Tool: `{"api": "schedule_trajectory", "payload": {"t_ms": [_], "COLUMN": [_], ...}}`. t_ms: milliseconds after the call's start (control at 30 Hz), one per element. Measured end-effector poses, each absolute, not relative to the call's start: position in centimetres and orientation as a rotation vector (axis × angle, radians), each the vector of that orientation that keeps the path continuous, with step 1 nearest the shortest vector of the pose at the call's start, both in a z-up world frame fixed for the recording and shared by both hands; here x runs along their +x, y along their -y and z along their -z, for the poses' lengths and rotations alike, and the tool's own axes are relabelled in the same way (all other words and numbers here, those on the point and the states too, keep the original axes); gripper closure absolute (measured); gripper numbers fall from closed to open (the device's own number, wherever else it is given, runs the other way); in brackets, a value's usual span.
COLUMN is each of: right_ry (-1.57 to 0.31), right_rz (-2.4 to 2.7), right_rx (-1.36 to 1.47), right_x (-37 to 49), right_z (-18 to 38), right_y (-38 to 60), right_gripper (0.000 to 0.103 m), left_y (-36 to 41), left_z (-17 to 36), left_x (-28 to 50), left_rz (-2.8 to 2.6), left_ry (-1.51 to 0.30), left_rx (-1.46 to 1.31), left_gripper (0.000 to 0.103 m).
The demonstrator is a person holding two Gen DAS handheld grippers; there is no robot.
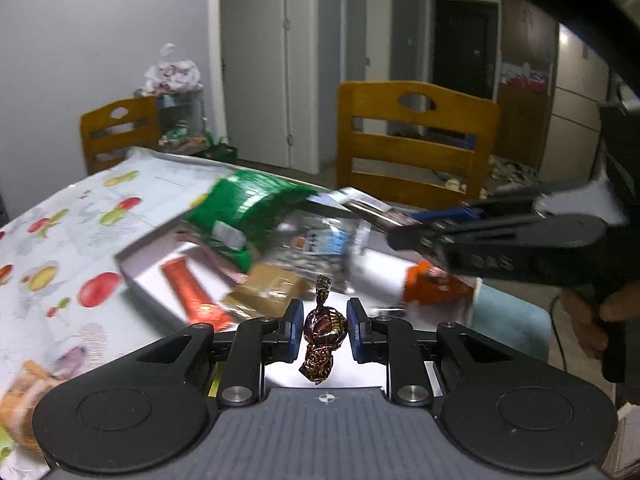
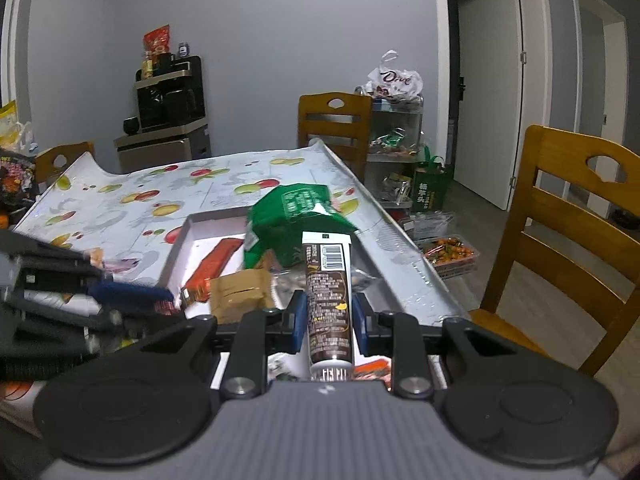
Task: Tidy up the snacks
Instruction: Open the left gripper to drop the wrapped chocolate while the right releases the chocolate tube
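Nearest, left hand-held gripper [image 1: 323, 326] clamped on a brown twist-wrapped candy [image 1: 323, 330], held upright. Right hand-held gripper [image 2: 330, 320] clamped on a dark snack bar [image 2: 329, 300], its lower end cut off behind the gripper body. Beyond both, a shallow white box [image 2: 178, 254] on the fruit-print worktop [image 2: 132, 196], holding an orange bar [image 2: 212, 266], a tan packet [image 2: 240, 294] and a green bag [image 2: 296, 220]; everything blurred, labels unreadable. Behind the box, wooden chair [image 2: 334, 120].
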State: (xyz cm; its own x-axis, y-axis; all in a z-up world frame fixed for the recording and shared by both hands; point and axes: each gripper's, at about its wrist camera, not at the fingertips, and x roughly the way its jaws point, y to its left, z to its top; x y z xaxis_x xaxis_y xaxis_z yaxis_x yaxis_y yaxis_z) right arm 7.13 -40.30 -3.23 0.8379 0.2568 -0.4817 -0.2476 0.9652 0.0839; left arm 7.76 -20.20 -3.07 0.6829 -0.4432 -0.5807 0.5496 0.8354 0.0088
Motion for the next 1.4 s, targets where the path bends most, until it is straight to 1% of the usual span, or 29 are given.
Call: {"api": "schedule_trajectory", "payload": {"t_ms": [400,600,733,800,833,867,900,1000,1100,1400], "right_ry": [-0.561,-0.559,-0.565,-0.563,-0.560,-0.556,-0.553,-0.553,-0.557,-0.539], "right_rz": [-0.273,-0.265,-0.265,-0.263,-0.260,-0.257,-0.255,-0.248,-0.238,-0.218], "right_rx": [-0.024,-0.026,0.002,0.015,0.015,0.015,0.015,0.016,0.018,0.032], "right_x": [9.5,9.9,10.2,10.2,10.2,10.1,10.1,10.0,10.1,10.8], "right_z": [5.1,5.4,5.3,5.2,5.1,5.1,5.0,5.0,5.0,4.9], "right_y": [39.2,39.2,39.4,39.5,39.4,39.4,39.4,39.3,39.2,38.5], "right_gripper": [0.079,0.079,0.079,0.079,0.079,0.079,0.079,0.079,0.079,0.079], "left_y": [23.0,22.8,22.8,22.8,22.7,22.7,22.6,22.4,22.1,21.4], "left_z": [5.6,5.7,5.5,5.3,5.2,5.1,5.0,4.6,4.5,4.3], "left_x": [8.3,8.4,8.2,8.1,8.0,7.9,7.8,7.8,7.7,7.4], "left_rz": [0.629,0.621,0.622,0.618,0.614,0.610,0.607,0.607,0.603,0.595], "left_ry": [-0.721,-0.726,-0.714,-0.708,-0.702,-0.695,-0.687,-0.672,-0.665,-0.656], "left_rx": [0.167,0.167,0.170,0.175,0.176,0.178,0.178,0.169,0.161,0.151], "left_gripper": [0.078,0.077,0.069,0.058,0.054,0.047,0.042,0.036,0.032,0.031]}}
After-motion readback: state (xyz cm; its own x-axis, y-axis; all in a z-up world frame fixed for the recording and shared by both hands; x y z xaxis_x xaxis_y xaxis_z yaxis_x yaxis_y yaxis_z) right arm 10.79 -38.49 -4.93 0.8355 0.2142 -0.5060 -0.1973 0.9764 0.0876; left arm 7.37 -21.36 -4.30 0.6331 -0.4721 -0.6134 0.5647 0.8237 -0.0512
